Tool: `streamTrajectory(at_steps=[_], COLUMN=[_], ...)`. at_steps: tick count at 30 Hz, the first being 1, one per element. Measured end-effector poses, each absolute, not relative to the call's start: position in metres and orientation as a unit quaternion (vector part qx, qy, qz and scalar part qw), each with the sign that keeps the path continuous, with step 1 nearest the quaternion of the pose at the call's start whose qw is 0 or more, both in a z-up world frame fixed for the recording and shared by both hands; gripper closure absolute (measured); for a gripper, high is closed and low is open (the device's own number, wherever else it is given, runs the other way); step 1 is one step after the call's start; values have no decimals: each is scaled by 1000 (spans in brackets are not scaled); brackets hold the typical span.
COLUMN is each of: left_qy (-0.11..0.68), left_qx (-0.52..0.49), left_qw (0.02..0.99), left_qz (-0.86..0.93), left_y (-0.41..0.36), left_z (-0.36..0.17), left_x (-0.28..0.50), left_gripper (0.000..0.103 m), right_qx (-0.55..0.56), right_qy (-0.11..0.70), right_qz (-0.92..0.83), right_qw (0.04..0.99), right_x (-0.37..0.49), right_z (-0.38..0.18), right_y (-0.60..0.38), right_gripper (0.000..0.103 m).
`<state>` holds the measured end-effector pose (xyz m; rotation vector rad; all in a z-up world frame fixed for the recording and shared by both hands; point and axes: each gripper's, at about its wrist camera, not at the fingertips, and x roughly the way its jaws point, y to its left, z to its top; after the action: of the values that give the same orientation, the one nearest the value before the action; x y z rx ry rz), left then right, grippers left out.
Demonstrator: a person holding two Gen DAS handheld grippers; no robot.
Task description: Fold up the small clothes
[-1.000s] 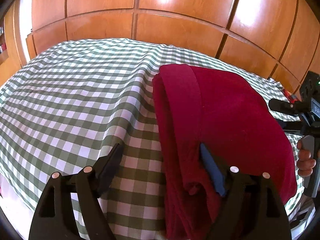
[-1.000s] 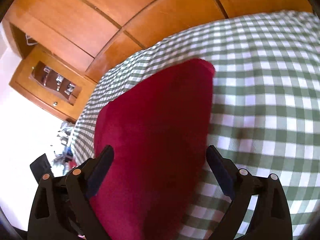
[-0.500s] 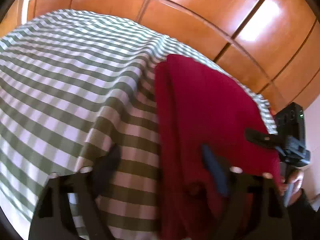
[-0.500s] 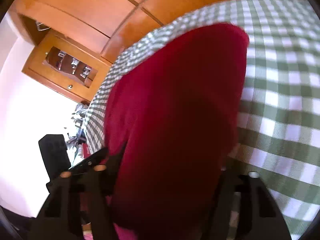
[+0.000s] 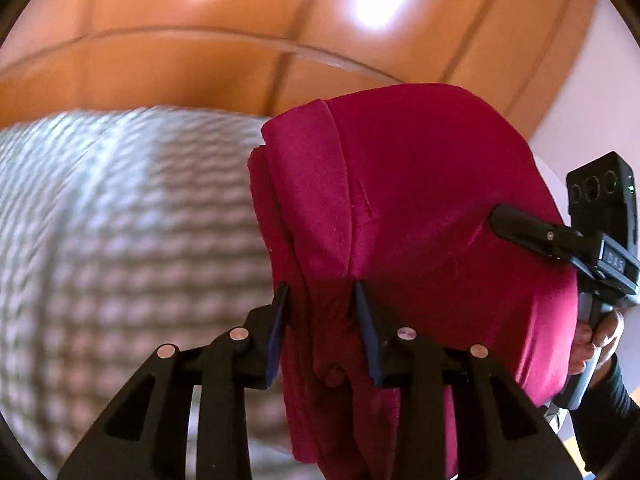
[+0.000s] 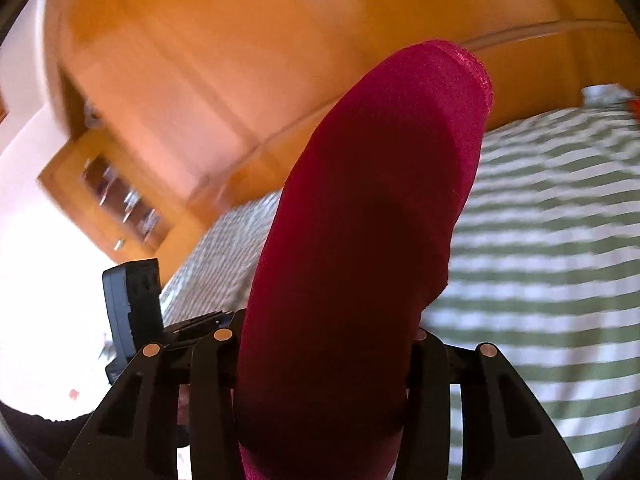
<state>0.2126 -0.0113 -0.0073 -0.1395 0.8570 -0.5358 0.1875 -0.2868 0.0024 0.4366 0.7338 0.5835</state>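
The red garment (image 5: pixel 420 208) is up off the green-checked tablecloth (image 5: pixel 120 240), hanging in folded layers with one doubled edge on its left side. The left gripper (image 5: pixel 322 320) has its jaws pulled in narrow, pinching a bunched bit of that folded edge between the blue-padded fingers (image 5: pixel 366 320). Over on the other side, the right gripper (image 5: pixel 520 228) bites into the cloth's far edge, and the person's hand (image 5: pixel 600 336) is wrapped round its handle. From the right wrist view the garment (image 6: pixel 360 240) fills the gap between the jaws and hides the fingertips, so it looks clamped. Behind it all is shiny orange wood panelling (image 5: pixel 200 40), pretty blurry.
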Motion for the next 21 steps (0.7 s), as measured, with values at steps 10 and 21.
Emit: streamTrajectory(at_steps=[10, 21], left_qy=[454, 389], left_qx=[114, 108], left_qw=[837, 888], left_qz=[-283, -221], left_y=[-223, -212], left_z=[-41, -1], left_x=[292, 271], left_gripper=[69, 52], right_qx=[261, 200], right_qy=[416, 367], right_qz=[73, -18], right_qw=[868, 908], right_x=[217, 166], right_z=[-76, -38], right_y=[-463, -471], right_gripper=[49, 16])
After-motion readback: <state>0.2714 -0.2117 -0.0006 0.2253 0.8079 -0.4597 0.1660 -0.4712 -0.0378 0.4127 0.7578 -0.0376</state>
